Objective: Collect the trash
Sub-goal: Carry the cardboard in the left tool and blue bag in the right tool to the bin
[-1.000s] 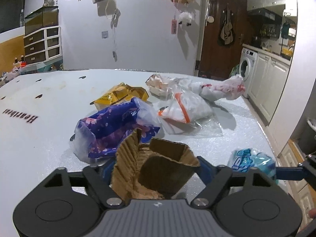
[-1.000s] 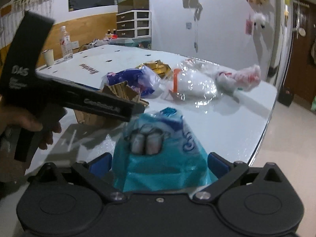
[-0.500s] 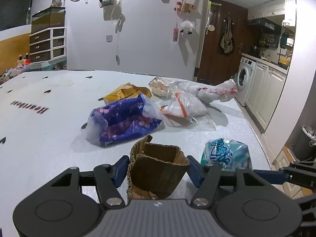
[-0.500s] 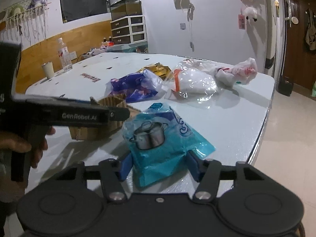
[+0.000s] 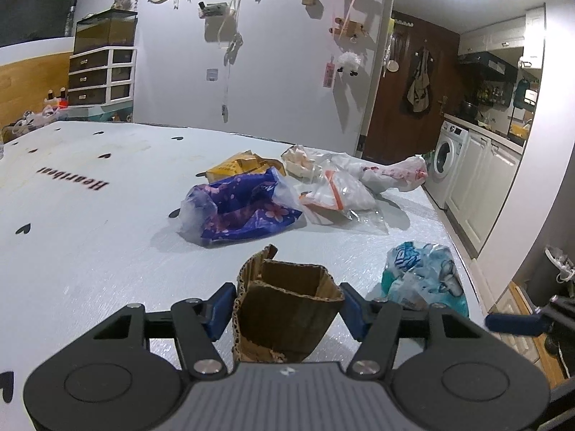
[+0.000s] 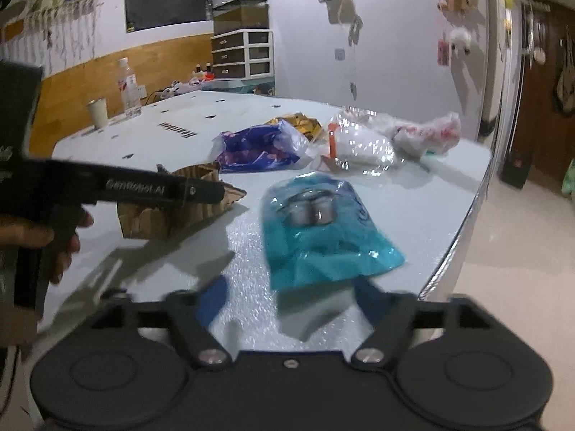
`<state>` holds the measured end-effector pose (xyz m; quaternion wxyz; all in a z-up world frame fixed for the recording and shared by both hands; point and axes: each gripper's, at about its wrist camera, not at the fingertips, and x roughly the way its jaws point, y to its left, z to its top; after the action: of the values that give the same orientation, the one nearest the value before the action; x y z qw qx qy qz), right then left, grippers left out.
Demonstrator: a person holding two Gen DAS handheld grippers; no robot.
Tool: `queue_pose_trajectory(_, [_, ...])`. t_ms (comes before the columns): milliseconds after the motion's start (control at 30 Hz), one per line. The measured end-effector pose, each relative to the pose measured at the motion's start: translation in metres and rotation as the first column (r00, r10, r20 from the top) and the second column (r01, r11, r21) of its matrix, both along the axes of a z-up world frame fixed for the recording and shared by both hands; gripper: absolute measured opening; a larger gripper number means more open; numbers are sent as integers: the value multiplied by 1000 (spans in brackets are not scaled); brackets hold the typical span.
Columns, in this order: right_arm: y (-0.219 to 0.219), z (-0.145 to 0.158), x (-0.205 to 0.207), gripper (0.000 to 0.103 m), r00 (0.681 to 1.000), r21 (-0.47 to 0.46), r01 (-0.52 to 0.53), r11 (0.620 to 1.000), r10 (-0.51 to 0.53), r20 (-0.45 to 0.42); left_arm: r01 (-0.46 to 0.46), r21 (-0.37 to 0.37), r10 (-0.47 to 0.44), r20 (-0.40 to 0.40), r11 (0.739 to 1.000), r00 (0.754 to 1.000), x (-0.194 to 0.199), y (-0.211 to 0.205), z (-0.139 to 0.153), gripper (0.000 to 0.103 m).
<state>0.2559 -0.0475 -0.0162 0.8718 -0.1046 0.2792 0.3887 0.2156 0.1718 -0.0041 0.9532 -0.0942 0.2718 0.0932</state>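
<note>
My left gripper [image 5: 287, 309] is shut on a crumpled piece of brown cardboard [image 5: 284, 309], also seen in the right wrist view [image 6: 169, 208]. My right gripper [image 6: 291, 298] is open; the teal plastic packet [image 6: 323, 230] lies on the table just ahead of its fingers, free of them, and shows in the left wrist view [image 5: 424, 280]. Farther on lie a purple flowered bag [image 5: 240, 208], a yellow wrapper [image 5: 233, 168], a clear bag with orange stripe [image 5: 341, 194] and a white bag with red print [image 5: 391, 176].
The white table [image 5: 90, 215] ends at a curved edge [image 6: 463, 222] right of the teal packet. A cup [image 6: 97, 111] and a water bottle [image 6: 127, 86] stand at the far left. A washing machine [image 5: 445, 161] and cabinets stand beyond the table.
My right gripper has opened and pulled back, leaving the teal packet on the table. My left gripper has drawn back from the trash pile, still holding the cardboard.
</note>
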Motion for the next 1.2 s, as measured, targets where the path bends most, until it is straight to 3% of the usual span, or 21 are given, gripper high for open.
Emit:
queue_pose_trajectory(133, [-6,13,-4,96,993,-28,-51,998,54,106,2,-7,-2,9,1000,1000,-5,3,-2,62])
queue_pose_trajectory(233, [-7,24,7,97,987,-35,-65,997,69,147,4,-7,-4,15,1000,1000,-8,4,-2,62])
queue_pose_trajectory(400, [9,30,33,98,978,-68,-158,985,165,124,25,6,-25,29,1000,999,-12,0,2,62])
queue_pose_trajectory(567, [33,17,56,98,970,-135,-223,965,234,70,38,26,-38,28,999,999,-15,-3,5,62])
queue_pose_trajectory(633, [38,10,61,94,974,-145,-207,968,218,61,36,33,-37,26,999,999,-17,-3,6,62])
queue_pose_trajectory(700, [38,6,64,78,975,-123,-215,969,220,30,30,40,-32,27,999,999,-19,-4,6,62])
queue_pose_trajectory(767, [35,4,64,71,978,-90,-207,974,209,14,21,46,-22,28,999,999,-21,-4,7,62])
queue_pose_trajectory(1200, [-2,27,24,65,998,75,-53,996,52,19,-21,46,19,50,999,999,-45,-15,16,62])
